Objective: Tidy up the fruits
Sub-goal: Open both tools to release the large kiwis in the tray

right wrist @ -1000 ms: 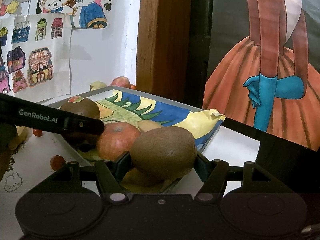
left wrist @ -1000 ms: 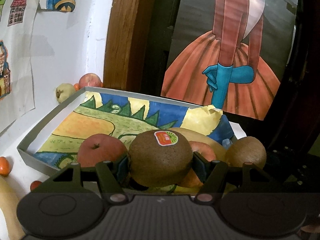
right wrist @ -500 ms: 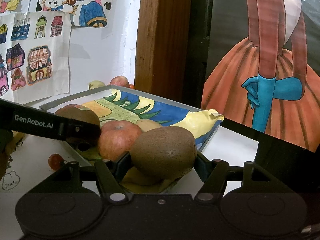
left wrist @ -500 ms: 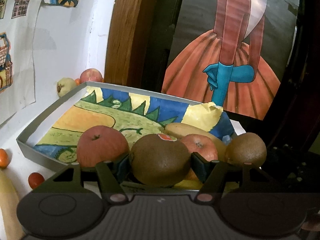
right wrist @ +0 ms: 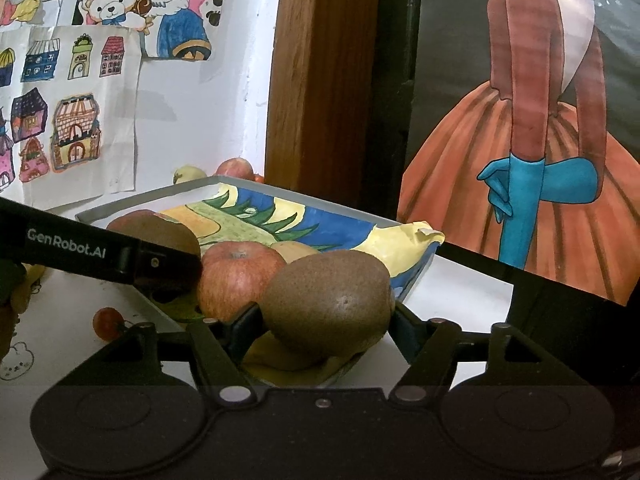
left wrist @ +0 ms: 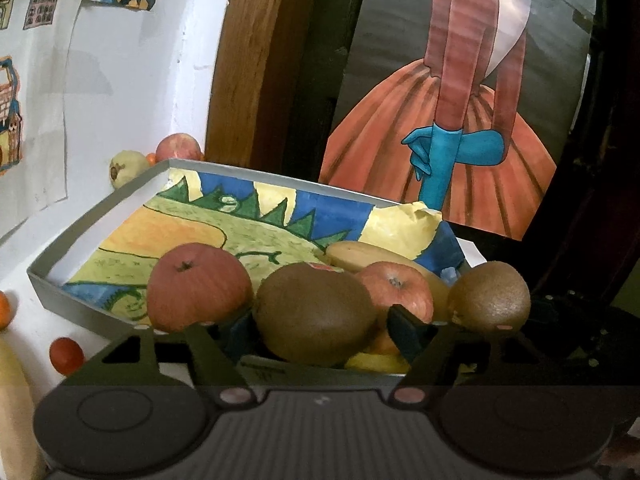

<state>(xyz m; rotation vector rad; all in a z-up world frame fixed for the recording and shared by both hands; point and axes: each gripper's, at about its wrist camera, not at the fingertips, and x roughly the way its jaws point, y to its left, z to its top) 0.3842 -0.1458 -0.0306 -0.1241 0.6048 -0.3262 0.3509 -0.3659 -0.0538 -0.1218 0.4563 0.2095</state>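
drawings [right wrist: 76, 128] on wall; dress poster [left wrist: 460, 128].

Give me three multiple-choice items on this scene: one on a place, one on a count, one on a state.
1. Where is the cherry tomato?
A in the tray
B on the table beside the tray
C between the jaws

2. How many apples lie in the tray, in the left wrist view?
A one
B two
C four

3. The jaws of the left gripper are:
A open
B shut on an apple
C shut on a banana

Answers: 1 B, it sits outside the tray wall; 2 B, one on either side of the kiwi; 3 A, gaps show beside the kiwi.
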